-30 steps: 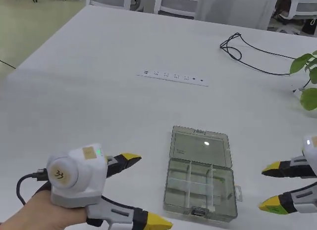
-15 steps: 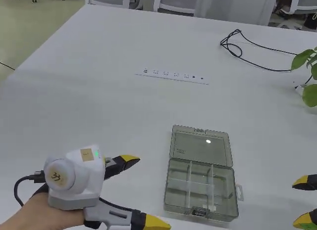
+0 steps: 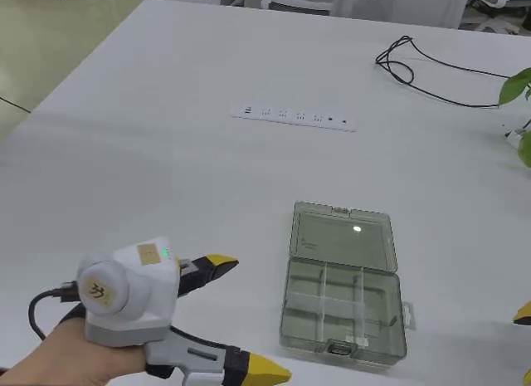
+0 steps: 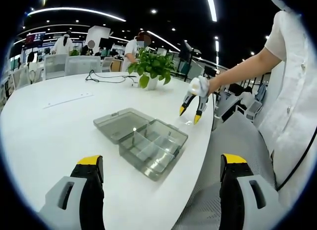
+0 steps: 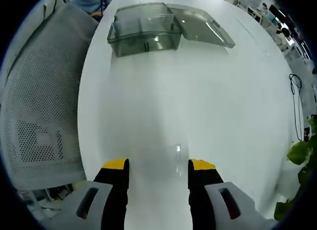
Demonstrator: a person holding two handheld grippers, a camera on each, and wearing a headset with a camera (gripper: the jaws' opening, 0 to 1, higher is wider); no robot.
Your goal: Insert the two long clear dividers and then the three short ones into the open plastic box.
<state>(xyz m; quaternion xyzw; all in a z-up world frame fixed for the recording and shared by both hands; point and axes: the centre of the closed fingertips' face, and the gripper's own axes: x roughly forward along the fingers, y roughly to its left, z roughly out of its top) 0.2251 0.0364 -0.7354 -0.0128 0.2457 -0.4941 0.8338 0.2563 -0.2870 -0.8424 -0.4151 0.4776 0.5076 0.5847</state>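
The open plastic box (image 3: 344,299), clear dividers (image 3: 325,296) seated inside, lies on the white counter (image 3: 166,153). The left claw (image 3: 255,317) stands left of the box, released and empty. The right claw (image 5: 159,164), equally spread and empty, hangs apart on the box's right.

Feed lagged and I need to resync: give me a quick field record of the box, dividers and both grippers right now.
box: open on the table, lid lying flat behind it
dividers: clear grid standing inside the box; exact count hard to tell
left gripper: open, empty, left of the box
right gripper: open, empty, over bare table right of the box
other: power strip and cable farther back
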